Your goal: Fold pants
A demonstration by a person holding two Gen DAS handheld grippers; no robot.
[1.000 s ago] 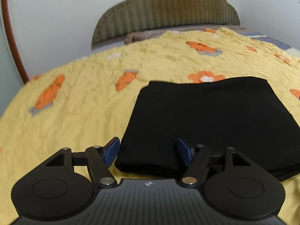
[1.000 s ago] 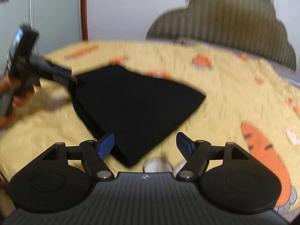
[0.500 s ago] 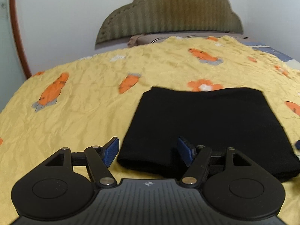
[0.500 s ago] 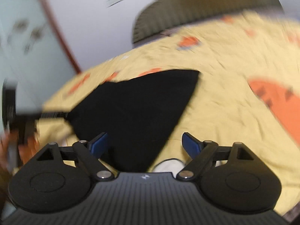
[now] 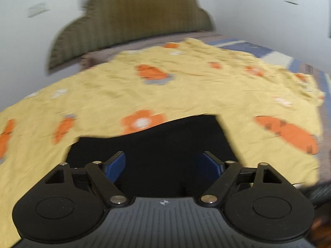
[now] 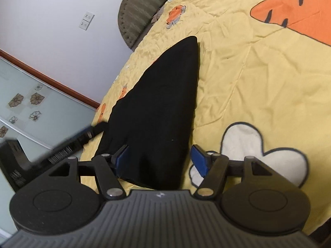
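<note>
The black pants point(image 5: 157, 144) lie folded into a flat rectangle on the yellow bedspread point(image 5: 103, 95). My left gripper point(image 5: 164, 163) is open and empty over the near part of the pants. In the right wrist view the pants point(image 6: 163, 107) run away as a dark wedge. My right gripper point(image 6: 159, 157) is open and empty, its blue pads point(image 6: 199, 158) on either side of the near corner. The left gripper point(image 6: 62, 146) shows blurred at the left of that view.
The bedspread point(image 6: 258, 78) has orange carrot and white flower prints. A padded brown headboard point(image 5: 132, 18) stands at the far end against a white wall. A blue striped sheet point(image 5: 289, 62) shows at the right edge of the bed. A frosted sliding door point(image 6: 31, 103) is at the left.
My left gripper has moved forward and right over the pants, with motion blur. My right gripper has rolled and come down close to the pants' near corner. Both stayed open.
</note>
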